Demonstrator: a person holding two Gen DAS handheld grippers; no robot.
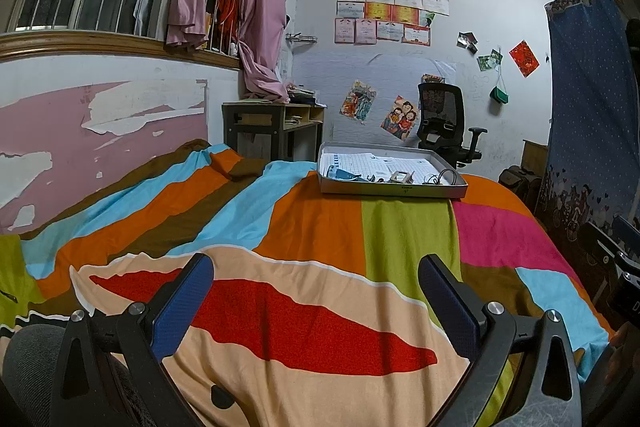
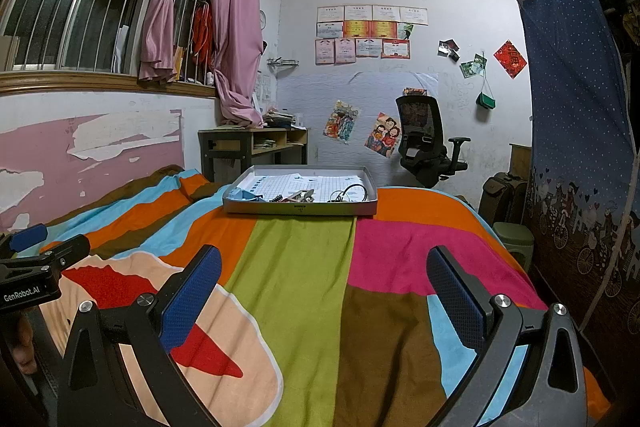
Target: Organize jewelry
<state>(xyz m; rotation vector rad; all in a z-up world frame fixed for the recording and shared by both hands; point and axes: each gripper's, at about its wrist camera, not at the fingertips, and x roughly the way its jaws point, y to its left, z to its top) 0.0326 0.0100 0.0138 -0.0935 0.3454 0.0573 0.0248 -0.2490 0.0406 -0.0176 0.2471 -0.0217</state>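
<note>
A shallow grey tray [image 1: 394,190] [image 2: 300,209] lined with gridded paper lies on the far part of the bed. Inside it are a small blue box [image 1: 340,174] [image 2: 240,194], a dark cord or bracelet [image 1: 442,177] [image 2: 350,193] and small metal jewelry pieces [image 1: 400,177] [image 2: 298,195]. My left gripper [image 1: 316,267] hovers open over the near bedspread, well short of the tray. Also open and holding nothing, my right gripper [image 2: 324,263] is over the green stripe. The left gripper's blue fingertip [image 2: 28,237] shows at the left edge of the right wrist view.
A striped multicolour bedspread [image 1: 312,227] [image 2: 304,287] covers the bed. Behind it stand a wooden desk [image 1: 272,123] [image 2: 252,145] and a black office chair [image 1: 444,123] [image 2: 424,139]. A blue patterned curtain [image 1: 592,99] [image 2: 576,107] hangs at the right, with a green stool [image 2: 514,237] beside the bed.
</note>
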